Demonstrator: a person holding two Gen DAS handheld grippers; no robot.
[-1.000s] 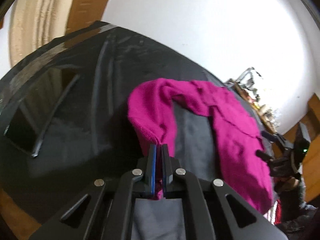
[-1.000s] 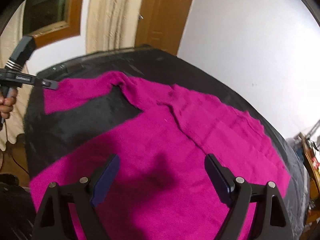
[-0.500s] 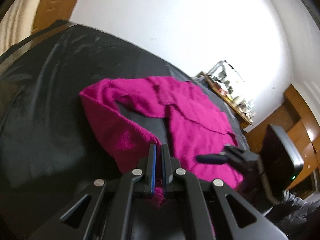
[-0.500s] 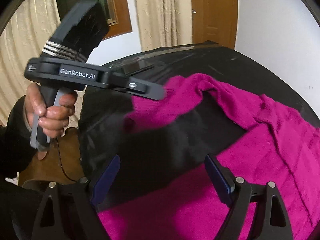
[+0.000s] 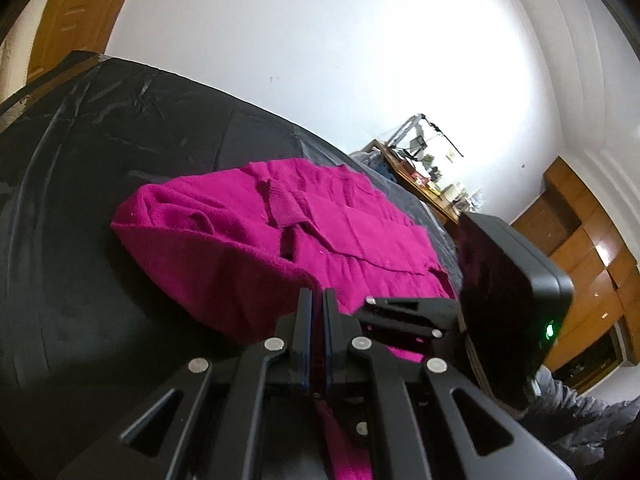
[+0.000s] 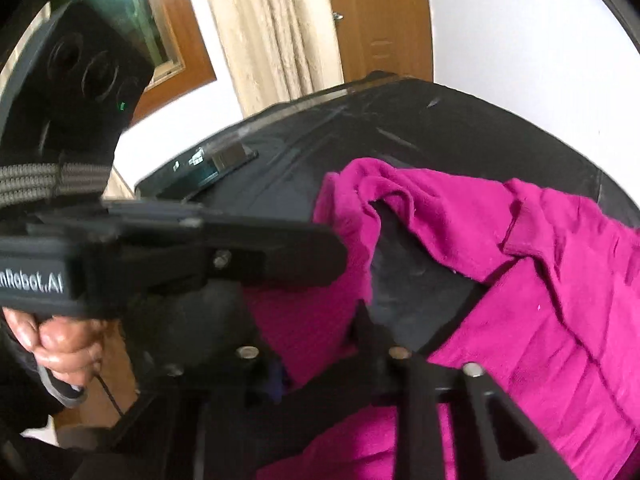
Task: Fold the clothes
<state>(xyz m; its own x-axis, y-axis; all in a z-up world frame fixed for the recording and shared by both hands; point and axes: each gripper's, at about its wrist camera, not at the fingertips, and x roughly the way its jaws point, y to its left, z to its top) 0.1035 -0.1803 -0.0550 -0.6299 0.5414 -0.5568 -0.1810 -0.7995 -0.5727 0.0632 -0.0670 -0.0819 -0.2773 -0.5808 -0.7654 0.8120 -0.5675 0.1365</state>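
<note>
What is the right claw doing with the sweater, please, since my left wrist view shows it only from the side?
Observer: The right claw is closing its jaws, with a fold of the magenta sweater between them.
Operator: Thank you. How close is my left claw to it?
Observer: The left claw grips the sweater's edge just above the right claw in the right wrist view, and beside them the cloth arches over a bare patch of black table.

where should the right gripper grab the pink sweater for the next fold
On the raised sleeve fold of the pink sweater, coming from the near edge. That part stands off the black table beside the left gripper, and the right gripper's jaws are closing around it.
</note>
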